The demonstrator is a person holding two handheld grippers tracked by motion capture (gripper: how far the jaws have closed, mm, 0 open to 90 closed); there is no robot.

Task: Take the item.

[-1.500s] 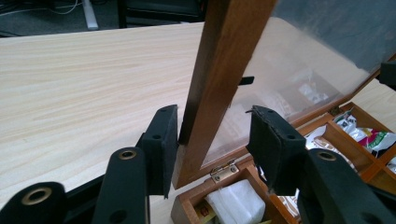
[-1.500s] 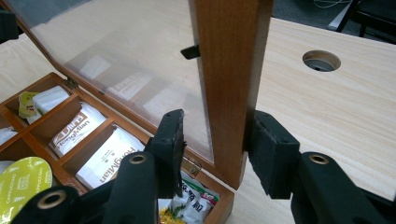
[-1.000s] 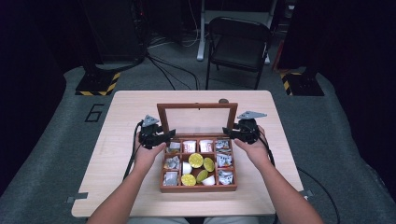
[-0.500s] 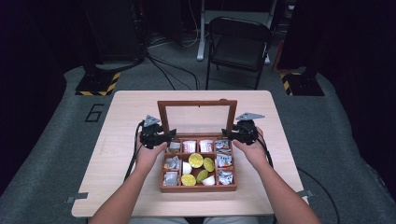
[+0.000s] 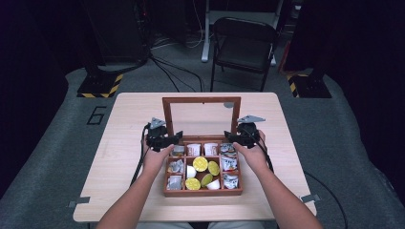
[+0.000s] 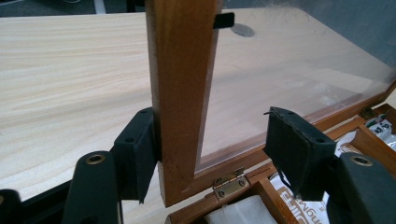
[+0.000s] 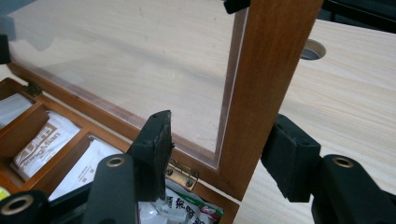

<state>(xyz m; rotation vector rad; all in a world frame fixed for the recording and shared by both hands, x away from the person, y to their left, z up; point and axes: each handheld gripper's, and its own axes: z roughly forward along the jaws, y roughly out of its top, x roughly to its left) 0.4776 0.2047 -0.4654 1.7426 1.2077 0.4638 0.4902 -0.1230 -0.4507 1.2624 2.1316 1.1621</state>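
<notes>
Both grippers, left gripper [image 5: 168, 139] and right gripper [image 5: 236, 137], have just been opening, releasing the lid [image 5: 201, 116] posts between their jaws; the box [image 5: 202, 192] is standing open unaided.

A compartmented box [image 5: 203, 191] sits at the near middle of the table [image 5: 114, 143], its hinged lid [image 5: 201, 101] upright along the far edge. Packets [image 5: 229, 163] fill the side compartments, capsules [image 5: 200, 164] the centre. A chair [image 5: 245, 47] stands behind the table.
</notes>
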